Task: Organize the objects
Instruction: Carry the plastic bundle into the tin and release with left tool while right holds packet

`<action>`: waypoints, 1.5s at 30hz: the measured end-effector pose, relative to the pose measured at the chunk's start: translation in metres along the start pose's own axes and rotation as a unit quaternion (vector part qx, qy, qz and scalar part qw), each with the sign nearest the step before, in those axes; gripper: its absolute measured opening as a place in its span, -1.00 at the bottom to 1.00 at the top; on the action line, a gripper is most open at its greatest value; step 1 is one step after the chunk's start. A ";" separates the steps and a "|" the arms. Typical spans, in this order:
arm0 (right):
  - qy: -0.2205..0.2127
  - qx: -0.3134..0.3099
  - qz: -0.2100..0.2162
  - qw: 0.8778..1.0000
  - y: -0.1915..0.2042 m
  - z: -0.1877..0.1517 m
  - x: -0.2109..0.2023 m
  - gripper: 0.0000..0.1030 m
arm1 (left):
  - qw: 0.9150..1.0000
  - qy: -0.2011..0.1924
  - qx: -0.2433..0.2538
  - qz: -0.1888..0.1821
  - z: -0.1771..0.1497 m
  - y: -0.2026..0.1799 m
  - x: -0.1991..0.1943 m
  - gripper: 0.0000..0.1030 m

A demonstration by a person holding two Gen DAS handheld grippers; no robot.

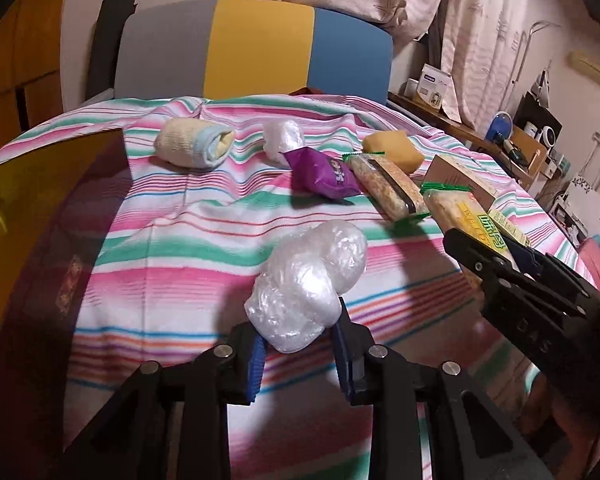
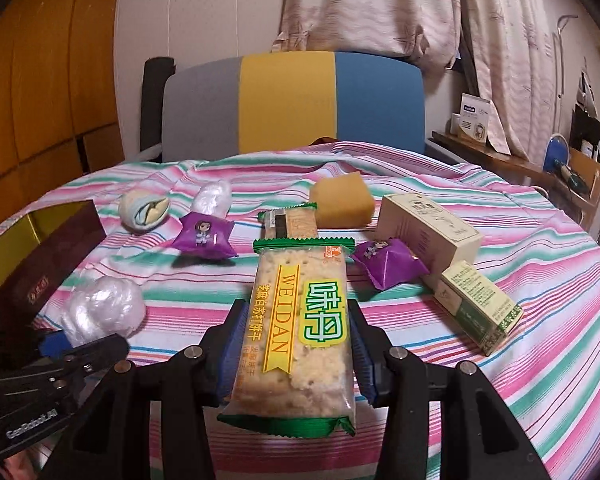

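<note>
Two handheld grippers work over a table covered in a pink, green and white striped cloth. The left gripper is clenched on a crumpled ball of clear plastic wrap, lifted above the cloth. The right gripper grasps a WEIDAN cracker packet by its long sides. Beyond that packet lie a second cracker packet and a yellow sponge; right of it a purple snack pouch and two small cartons; left of it another purple pouch, a rolled sock and a dark red box.
</note>
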State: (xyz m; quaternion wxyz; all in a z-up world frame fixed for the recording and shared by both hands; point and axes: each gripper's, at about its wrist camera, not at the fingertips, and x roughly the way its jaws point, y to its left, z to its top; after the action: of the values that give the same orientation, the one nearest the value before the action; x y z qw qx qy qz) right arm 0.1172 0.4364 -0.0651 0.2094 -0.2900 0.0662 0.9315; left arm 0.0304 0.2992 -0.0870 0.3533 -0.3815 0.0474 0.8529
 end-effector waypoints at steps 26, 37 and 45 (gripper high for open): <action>0.007 0.006 -0.026 1.000 -0.004 -0.001 0.001 -0.07 | 0.997 -0.065 -0.045 -0.023 -0.014 0.054 -0.113 -0.46; 0.009 0.006 -0.031 0.999 -0.004 -0.001 0.001 -0.07 | 0.986 -0.070 -0.137 0.062 -0.019 0.142 -0.138 -0.46; 0.007 0.008 -0.028 1.000 0.003 -0.001 -0.006 -0.07 | 0.980 -0.051 -0.160 0.106 -0.028 0.175 -0.138 -0.46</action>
State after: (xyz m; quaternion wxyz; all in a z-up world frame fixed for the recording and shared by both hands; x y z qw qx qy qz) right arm 0.1213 0.4310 -0.0625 0.2371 -0.2964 0.0667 0.9228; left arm -0.0007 0.0808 -0.0455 0.1972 -0.3815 -0.0677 0.9006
